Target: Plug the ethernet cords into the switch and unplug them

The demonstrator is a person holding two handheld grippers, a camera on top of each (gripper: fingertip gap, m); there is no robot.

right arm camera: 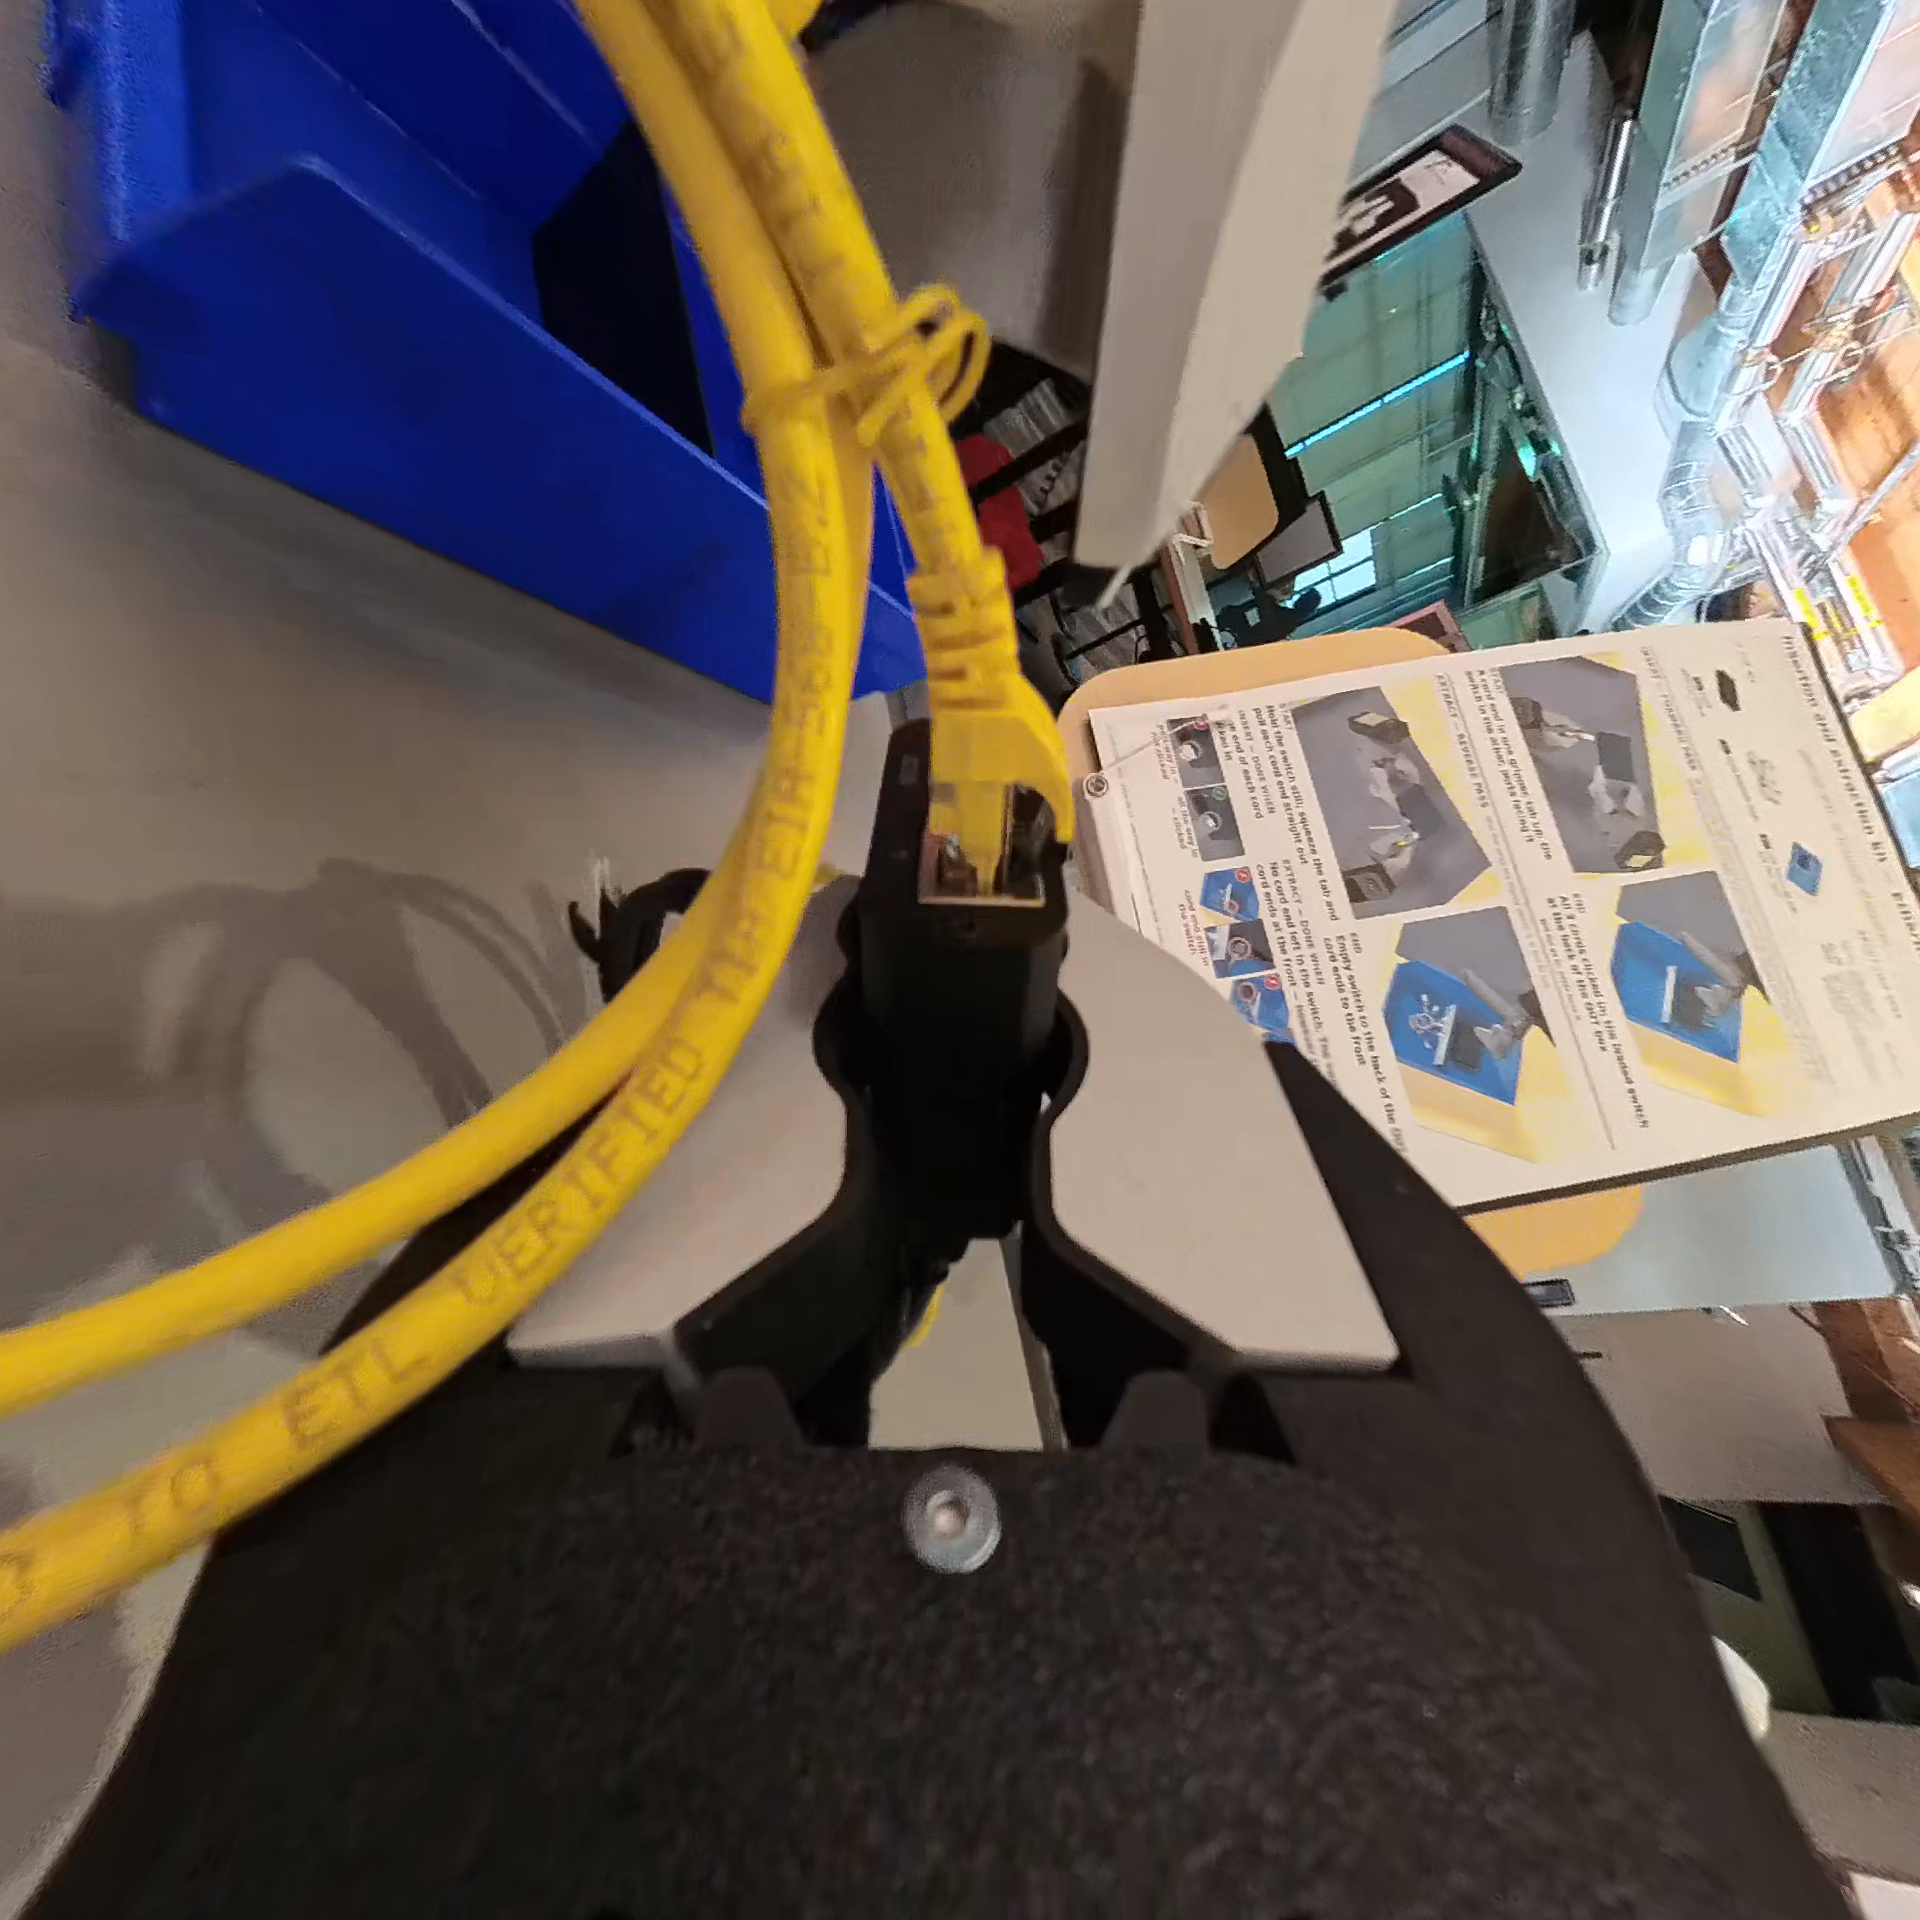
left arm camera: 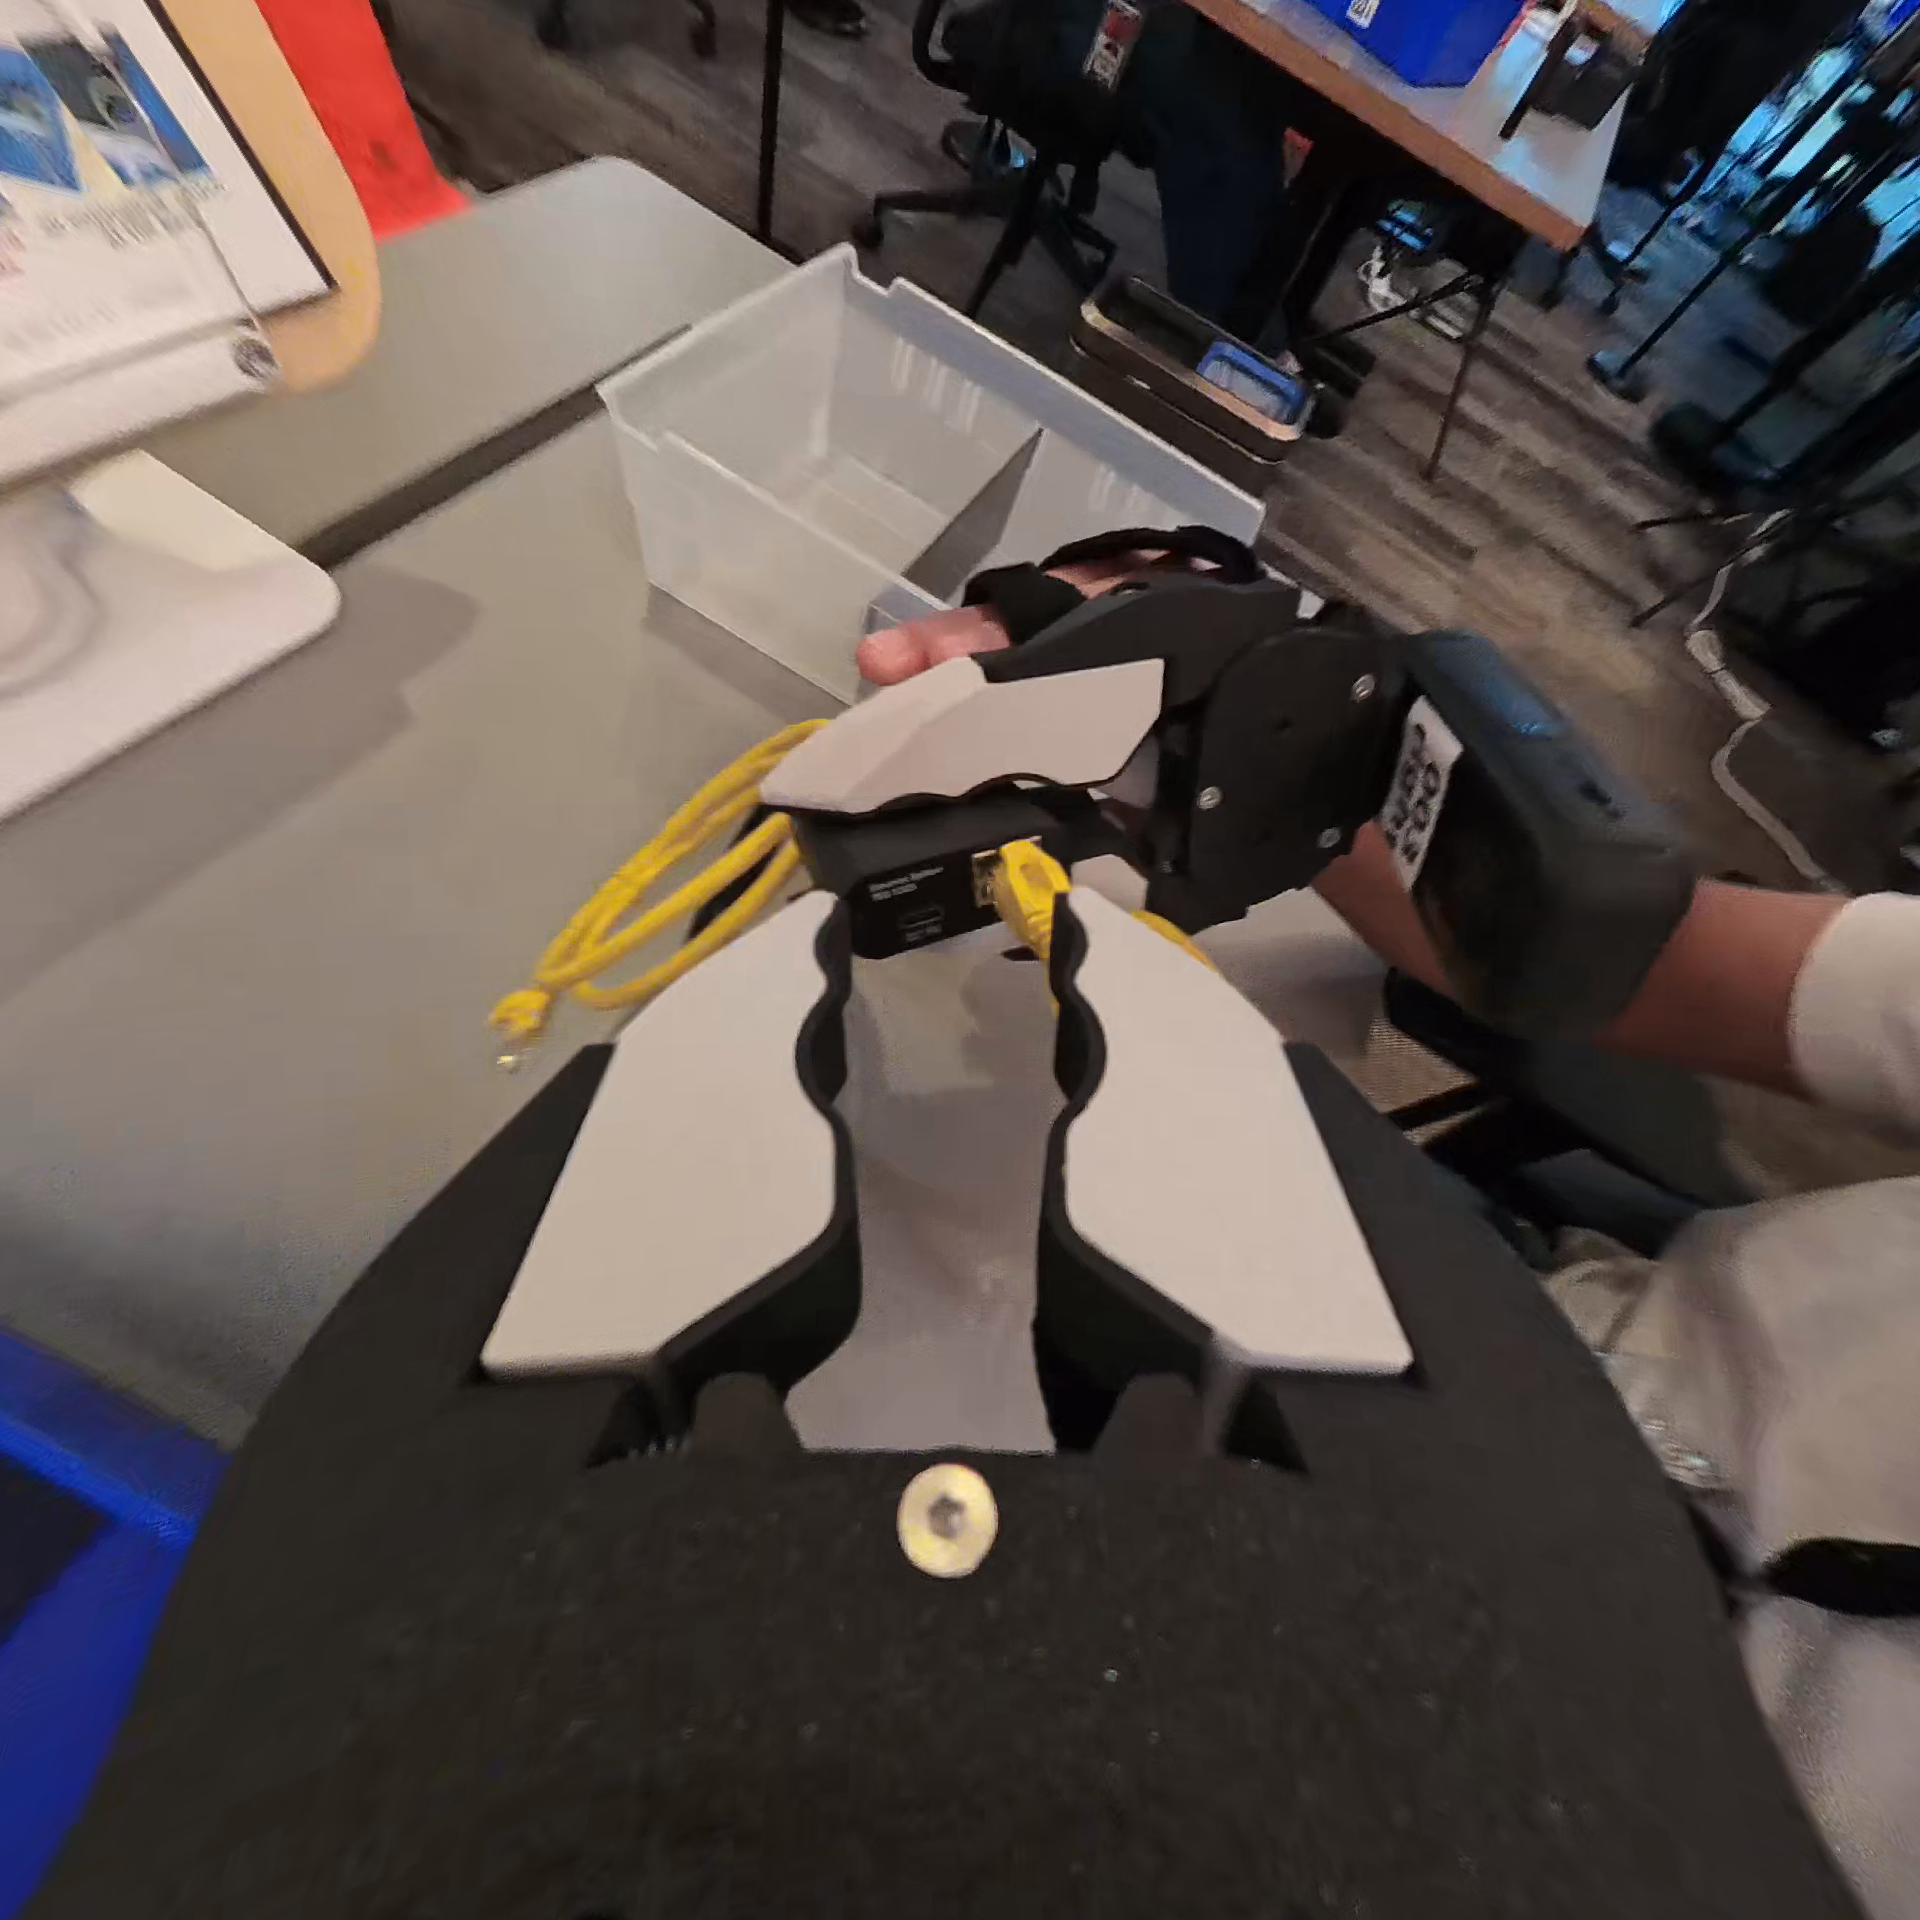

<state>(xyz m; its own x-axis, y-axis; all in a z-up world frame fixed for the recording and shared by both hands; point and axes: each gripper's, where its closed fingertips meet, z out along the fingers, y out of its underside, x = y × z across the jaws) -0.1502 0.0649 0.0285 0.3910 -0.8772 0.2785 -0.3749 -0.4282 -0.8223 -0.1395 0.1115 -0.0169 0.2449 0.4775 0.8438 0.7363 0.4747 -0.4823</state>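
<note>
Clamping from both sides, the right gripper [right arm camera: 961, 997] is holding the small black plastic box-shaped switch [right arm camera: 956, 987], its pads pressing on the casing, while a yellow ethernet plug [right arm camera: 977, 748] is sitting in the port at twelve o'clock. The left gripper [left arm camera: 951, 940] is standing open and bare, its fingertips flanking the switch's face, the right one just beside a second yellow plug [left arm camera: 1023, 883]. Coiled yellow ethernet cord [left arm camera: 644, 914] is lying on the grey table [left arm camera: 312, 883] at ten o'clock, with a clear plastic bin [left arm camera: 831, 468] beyond.
</note>
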